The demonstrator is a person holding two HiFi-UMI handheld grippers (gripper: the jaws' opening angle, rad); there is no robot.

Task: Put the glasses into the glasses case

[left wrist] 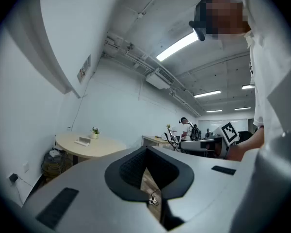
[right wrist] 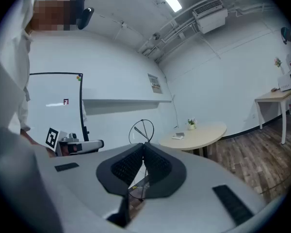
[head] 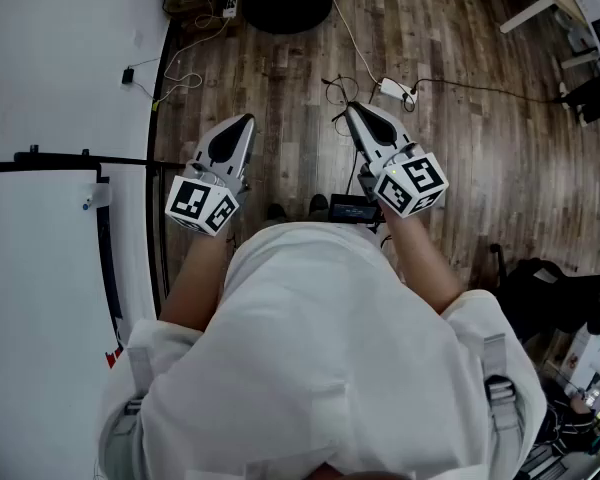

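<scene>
You stand on a wooden plank floor [head: 480, 148], and everything in sight rests on it. Just beyond the fingertips of your right gripper [head: 351, 109], a white power strip [head: 398, 90] lies on the planks. A white cable [head: 352, 38] leads from it toward the far edge, and a dark cable [head: 480, 89] trails off to the right of those fingers. Farther ahead of both pairs of fingers sits a dark round base [head: 285, 8]. Ahead and to the left of your left gripper [head: 247, 120], thin loose wires [head: 185, 73] coil on the boards beside the white wall. Behind the right fingers, close to you, shows a small black box [head: 352, 208]; whether it touches the floor cannot be told.
</scene>
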